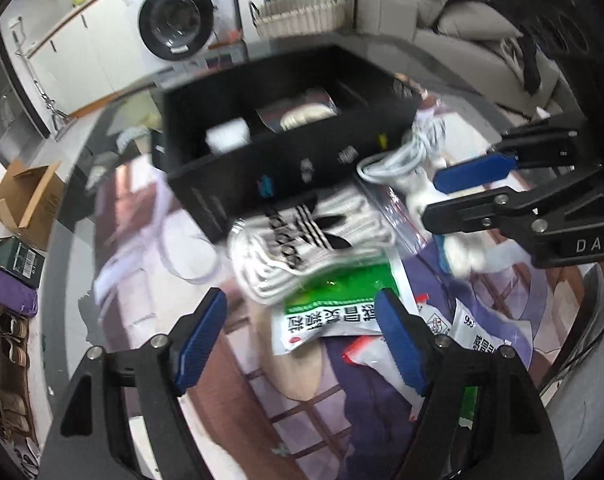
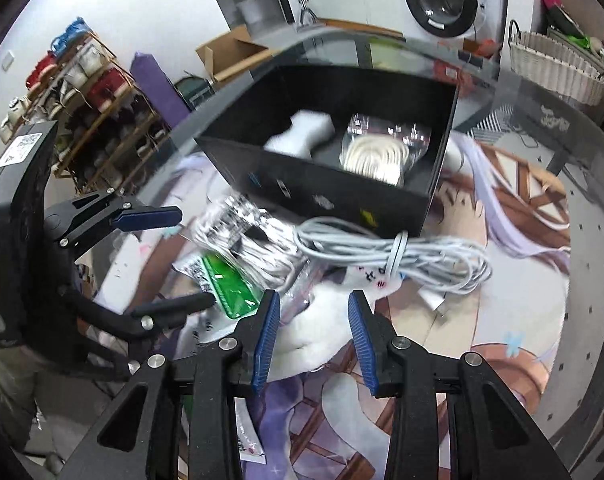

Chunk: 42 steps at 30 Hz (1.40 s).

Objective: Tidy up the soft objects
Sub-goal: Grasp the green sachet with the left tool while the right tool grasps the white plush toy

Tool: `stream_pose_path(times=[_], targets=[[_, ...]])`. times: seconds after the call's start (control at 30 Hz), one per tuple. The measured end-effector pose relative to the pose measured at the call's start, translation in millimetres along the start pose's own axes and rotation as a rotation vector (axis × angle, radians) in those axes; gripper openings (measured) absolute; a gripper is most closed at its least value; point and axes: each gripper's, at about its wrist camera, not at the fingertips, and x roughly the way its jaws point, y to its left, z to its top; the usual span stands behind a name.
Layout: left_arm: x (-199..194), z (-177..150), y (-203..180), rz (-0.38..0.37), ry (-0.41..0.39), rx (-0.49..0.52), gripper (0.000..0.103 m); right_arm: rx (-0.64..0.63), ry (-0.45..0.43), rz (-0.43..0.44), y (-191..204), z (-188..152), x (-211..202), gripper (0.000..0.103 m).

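Motion blur smears the socks [image 1: 302, 248] and the box [image 1: 286, 136], so the small stickers on its near wall are unreadable. The green packet [image 1: 334, 308] sits partly under the socks, and its text is too blurred to read properly.

Black box [image 1: 286, 168], grey cable [image 2: 390, 256] — green packet [image 1: 338, 292], white socks [image 1: 302, 240].

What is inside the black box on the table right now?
The black box holds a white foam-like piece on one side and a clear bag of coiled off-white cord on the other. The near wall hides the box floor in front of them.
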Motion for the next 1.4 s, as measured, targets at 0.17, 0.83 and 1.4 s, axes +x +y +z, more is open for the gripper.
stream_pose_path(times=[0.17, 0.83, 1.4], targets=[[11, 9, -8, -0.022, 0.02, -0.009, 0.082, -0.003, 0.039, -0.036, -5, -8, 15, 0.049], [17, -18, 37, -0.022, 0.128, -0.061, 0.082, -0.295, 0.109, -0.182, 20, -28, 9, 0.033], [39, 11, 25, 0.065, 0.118, -0.143, 0.095, -0.285, 0.099, -0.145, 34, -20, 7, 0.033]])
